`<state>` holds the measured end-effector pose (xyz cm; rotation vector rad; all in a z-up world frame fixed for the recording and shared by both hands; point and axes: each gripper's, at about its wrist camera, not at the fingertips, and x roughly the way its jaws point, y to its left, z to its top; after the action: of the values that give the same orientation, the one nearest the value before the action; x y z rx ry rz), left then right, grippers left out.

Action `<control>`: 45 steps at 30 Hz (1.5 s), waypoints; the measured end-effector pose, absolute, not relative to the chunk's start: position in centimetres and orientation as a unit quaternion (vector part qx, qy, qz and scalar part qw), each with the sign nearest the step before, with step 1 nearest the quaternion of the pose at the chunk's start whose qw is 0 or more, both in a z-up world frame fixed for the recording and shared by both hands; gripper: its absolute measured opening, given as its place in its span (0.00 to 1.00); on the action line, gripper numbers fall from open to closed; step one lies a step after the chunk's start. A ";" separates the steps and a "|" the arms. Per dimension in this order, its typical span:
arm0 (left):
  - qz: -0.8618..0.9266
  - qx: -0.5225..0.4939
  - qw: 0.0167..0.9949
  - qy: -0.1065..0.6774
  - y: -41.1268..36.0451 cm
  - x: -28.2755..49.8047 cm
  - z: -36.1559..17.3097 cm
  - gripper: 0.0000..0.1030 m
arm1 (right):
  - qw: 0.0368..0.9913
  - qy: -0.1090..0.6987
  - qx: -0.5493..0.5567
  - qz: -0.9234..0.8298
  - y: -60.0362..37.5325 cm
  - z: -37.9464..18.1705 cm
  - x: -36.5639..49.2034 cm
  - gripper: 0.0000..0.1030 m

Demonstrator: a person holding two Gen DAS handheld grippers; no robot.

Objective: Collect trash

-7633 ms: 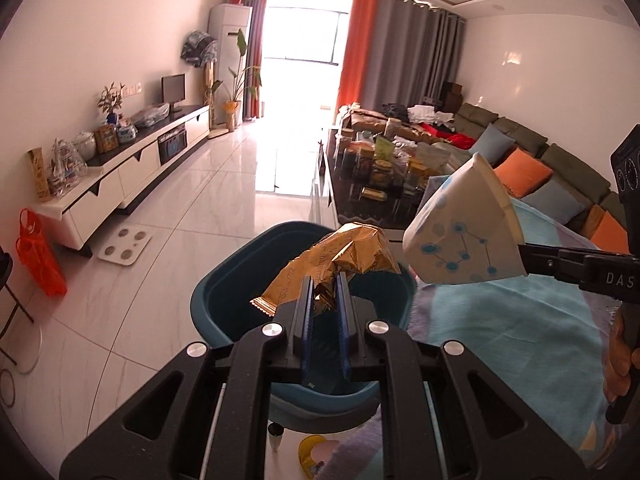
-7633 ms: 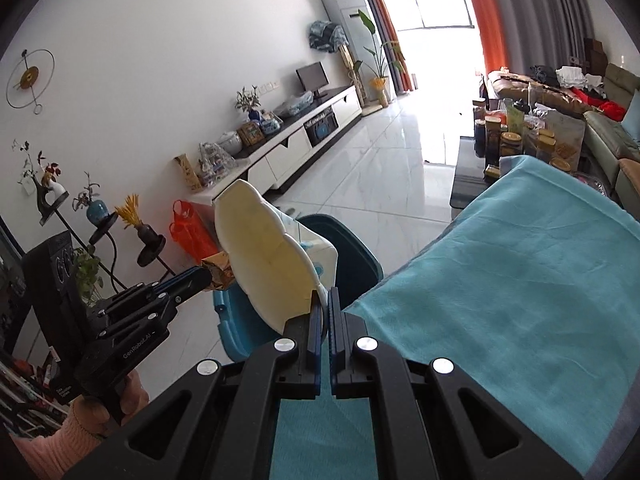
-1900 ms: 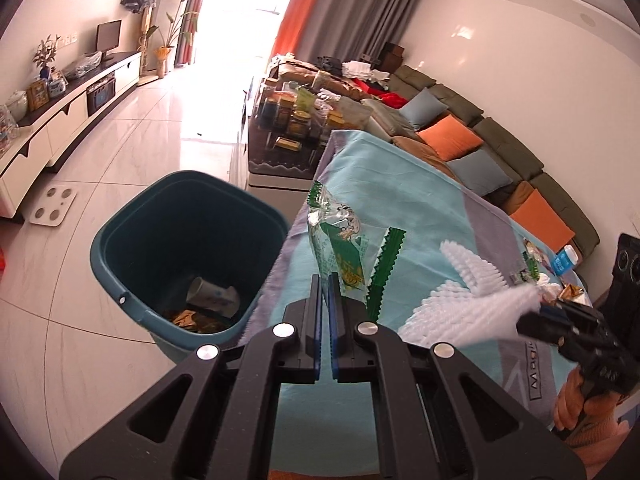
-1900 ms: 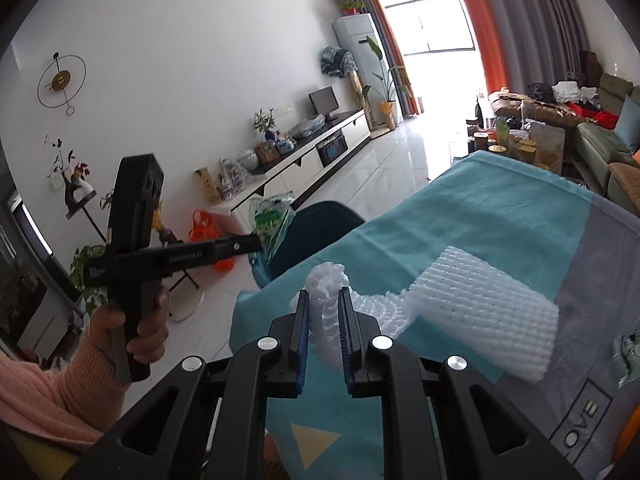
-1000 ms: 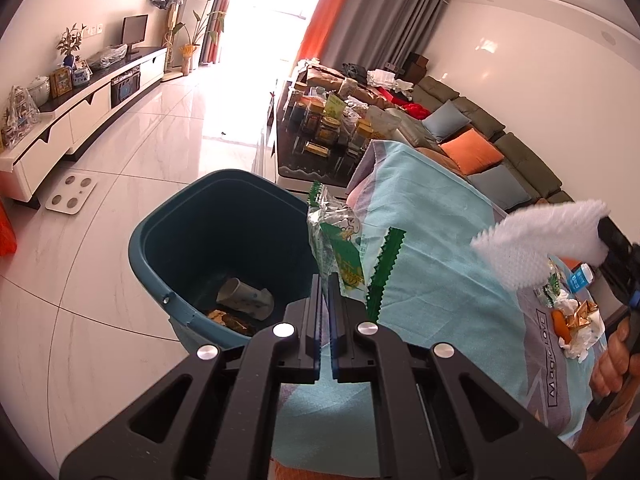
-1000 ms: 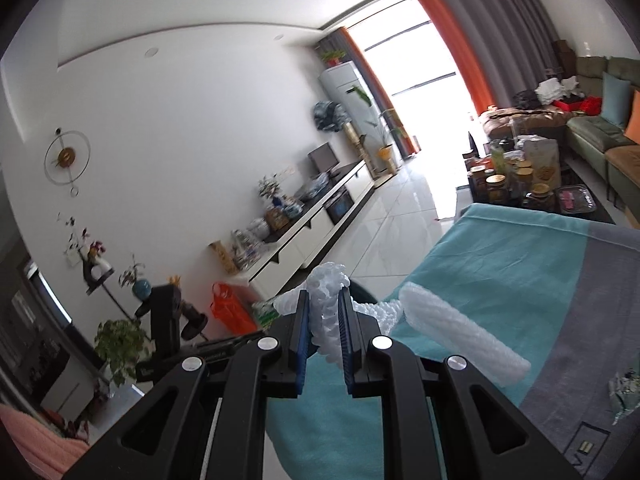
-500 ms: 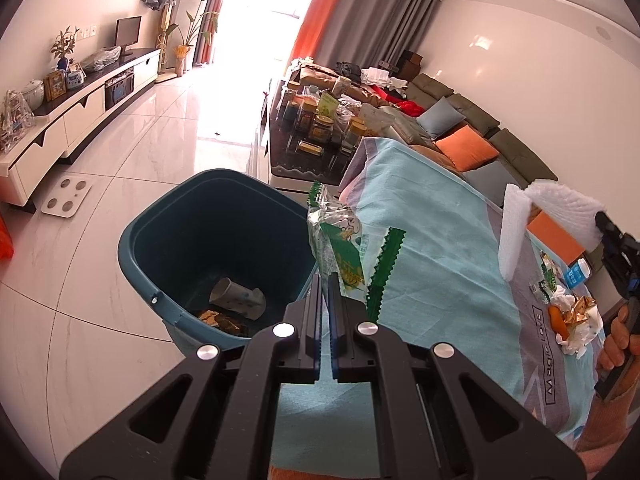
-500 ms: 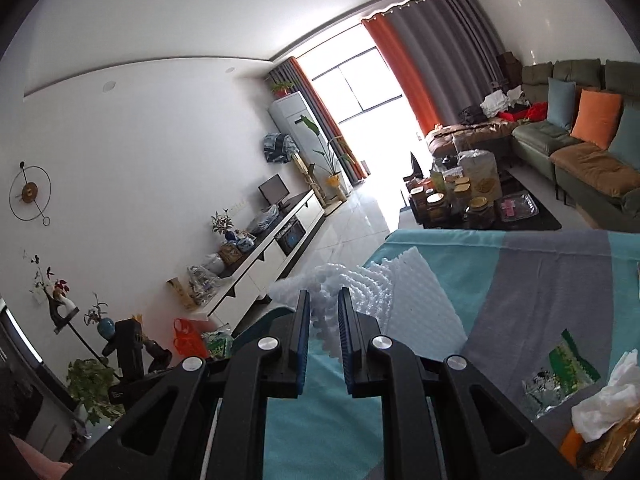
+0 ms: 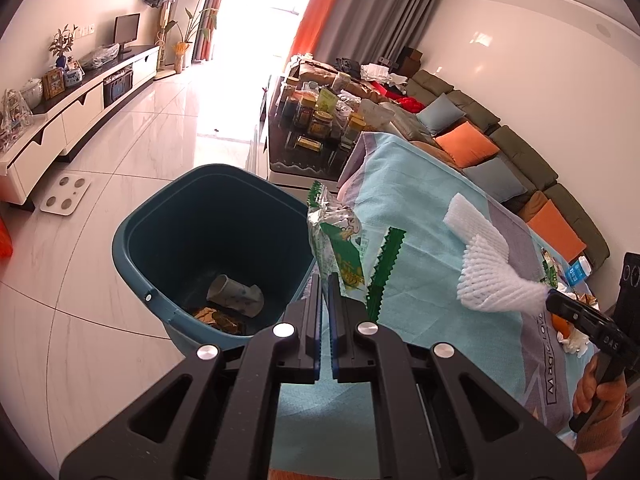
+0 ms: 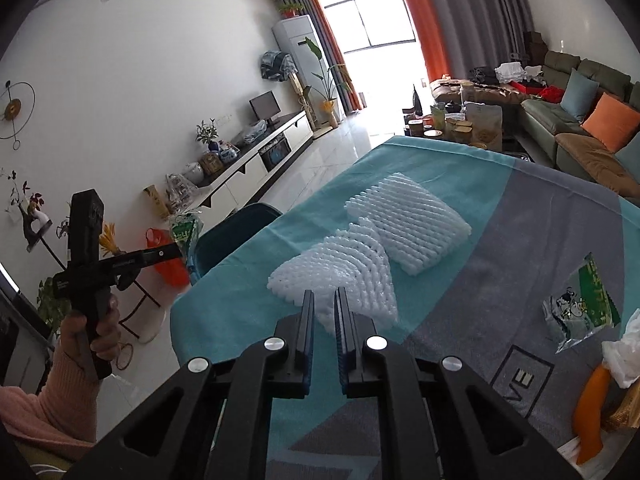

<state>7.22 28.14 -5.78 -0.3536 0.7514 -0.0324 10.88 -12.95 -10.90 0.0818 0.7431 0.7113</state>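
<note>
Left claw (image 9: 326, 280) pinches a green wrapper (image 9: 340, 240) just beside the teal bin (image 9: 160, 216); right claw (image 10: 324, 304) grips white foam netting (image 10: 360, 256) over the desk (image 10: 240, 300); released early, either may miss the bin

Left claw (image 9: 326, 292): matt black plastic, bright metal screws, blue pads, clamped on a crinkled glossy foil-plastic wrapper (image 9: 340, 240). Right claw (image 10: 325, 312): same build, pinching white foam netting (image 10: 368, 248), ribbed and matt. Bin (image 9: 160, 220) at 10 o'clock in the left view: smooth teal plastic, slight sheen. Surface cloth (image 10: 500, 248): woven, matt, teal and grey. Floor (image 9: 120, 152): polished glossy tile.
</note>
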 end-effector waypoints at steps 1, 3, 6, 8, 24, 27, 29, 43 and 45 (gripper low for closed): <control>-0.016 -0.171 0.915 0.365 28.1 7.2 -5.8 0.03 | 0.869 0.353 0.042 0.344 -13.1 -10.8 10.6 0.09; -0.015 -0.170 0.915 0.366 28.1 7.4 -5.8 0.03 | 0.871 0.343 0.041 0.349 -13.0 -10.0 10.3 0.09; -0.012 -0.171 0.914 0.367 28.2 7.4 -6.0 0.03 | 0.870 0.327 0.053 0.366 -12.6 -8.9 10.0 0.09; -0.007 -0.174 0.912 0.371 28.5 7.4 -6.1 0.03 | 0.875 0.326 0.039 0.357 -12.0 -8.4 10.0 0.09; -0.003 -0.184 0.907 0.379 29.6 7.5 -7.5 0.03 | 0.862 0.401 0.011 0.310 -12.0 -12.8 12.3 0.09; -0.001 -0.186 0.907 0.378 29.9 7.6 -7.6 0.03 | 0.861 0.385 0.023 0.331 -11.8 -11.7 11.7 0.09; 0.002 -0.185 0.907 0.378 30.0 7.6 -7.7 0.03 | 0.863 0.373 0.026 0.340 -11.4 -10.7 11.4 0.09; 0.027 -0.187 0.900 0.394 31.4 9.6 -8.6 0.03 | 0.838 0.353 -0.024 0.415 -1.2 -8.1 14.4 0.09; 0.034 -0.189 0.898 0.397 31.8 9.9 -8.8 0.03 | 0.833 0.359 -0.031 0.420 0.1 -8.3 15.0 0.09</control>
<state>9.89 31.79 -8.80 -0.3921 0.8215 0.0699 15.05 0.12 -8.35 -0.0666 0.7600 0.8907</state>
